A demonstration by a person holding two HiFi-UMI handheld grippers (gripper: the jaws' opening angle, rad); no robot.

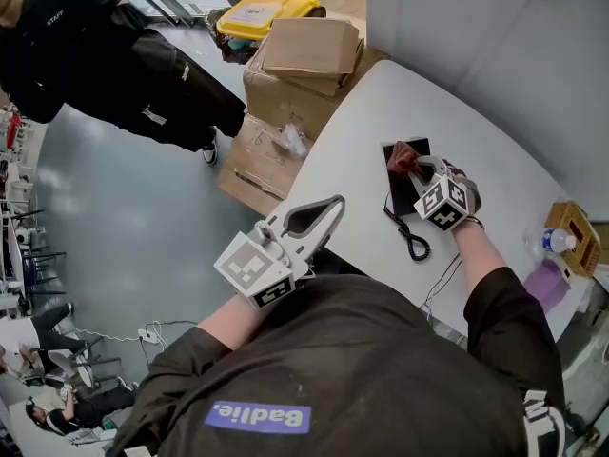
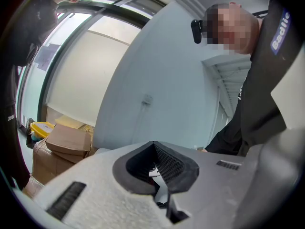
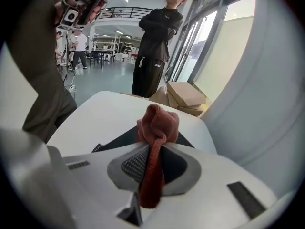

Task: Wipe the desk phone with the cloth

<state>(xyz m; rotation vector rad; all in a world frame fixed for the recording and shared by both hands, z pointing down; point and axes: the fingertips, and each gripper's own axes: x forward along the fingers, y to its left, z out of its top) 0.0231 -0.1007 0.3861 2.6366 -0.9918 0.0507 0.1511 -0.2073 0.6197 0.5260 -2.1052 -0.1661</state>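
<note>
Right gripper (image 3: 153,147) fingers clench the red cloth (image 3: 159,120) over the black desk phone (image 1: 396,196). The left gripper (image 1: 334,202), at the phone's 8 o'clock, has its fingers closed on nothing. The bystander (image 1: 95,55) wears a top printed "STAFF".

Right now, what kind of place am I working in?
Probably an open-plan office or workshop: a desk phone on a white table, stacked cardboard boxes by a glazed wall, and distant desks across an open floor.

White "Badie." on blue patch (image 1: 259,416), sewn on wearer's dark shirt (image 1: 381,369); reads upside down in head view. Same patch partly visible in left gripper view, letters cut off. Small white "STAFF" on bystander's black jacket (image 1: 86,41).
</note>
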